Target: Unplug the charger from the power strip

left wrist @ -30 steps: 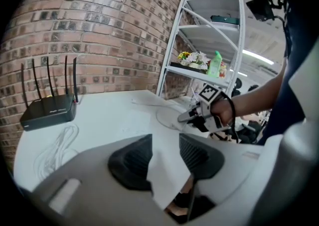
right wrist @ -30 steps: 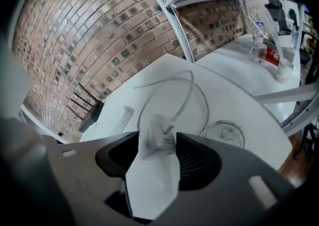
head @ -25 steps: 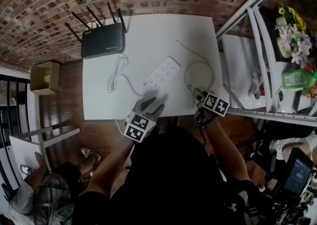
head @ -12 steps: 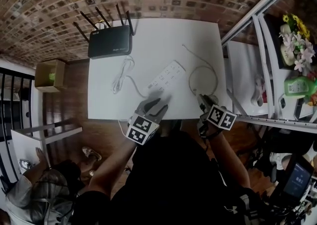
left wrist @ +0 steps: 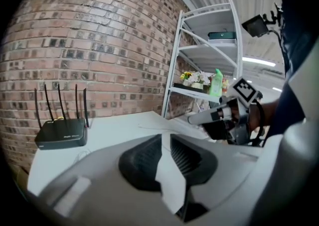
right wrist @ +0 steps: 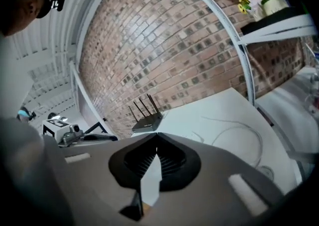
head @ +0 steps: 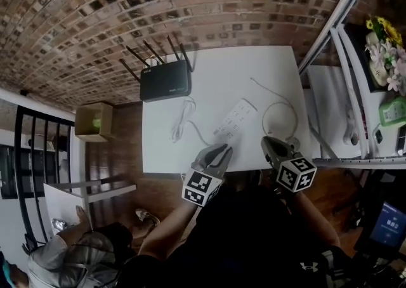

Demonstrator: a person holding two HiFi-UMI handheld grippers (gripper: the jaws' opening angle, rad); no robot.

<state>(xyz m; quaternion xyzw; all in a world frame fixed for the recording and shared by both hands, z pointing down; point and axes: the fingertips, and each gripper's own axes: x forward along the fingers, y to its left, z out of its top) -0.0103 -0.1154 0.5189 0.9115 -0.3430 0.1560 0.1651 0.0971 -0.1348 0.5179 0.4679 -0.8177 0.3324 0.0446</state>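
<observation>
The white power strip (head: 236, 118) lies aslant in the middle of the white table (head: 254, 65). The charger's thin white cord (head: 280, 110) curls in a loose loop to its right, also seen in the right gripper view (right wrist: 242, 133); its plug end is hidden behind my right gripper. My left gripper (head: 222, 148) (left wrist: 165, 138) hovers over the table's front edge, just short of the strip. Its jaws are closing to a narrow gap with nothing between them. My right gripper (head: 266, 141) (right wrist: 157, 138) hangs beside the cord loop, shut and empty.
A black router (head: 166, 80) (left wrist: 62, 133) (right wrist: 147, 119) with several antennas stands at the table's far left by the brick wall. The strip's own white cable (head: 181, 125) coils left of it. A metal shelf (head: 336, 33) with flowers and a green bottle stands right.
Both grippers have risen from the table's front edge, the right one more. The right jaws have shut and the left jaws have narrowed. The head view has shifted, so the table sits further right.
</observation>
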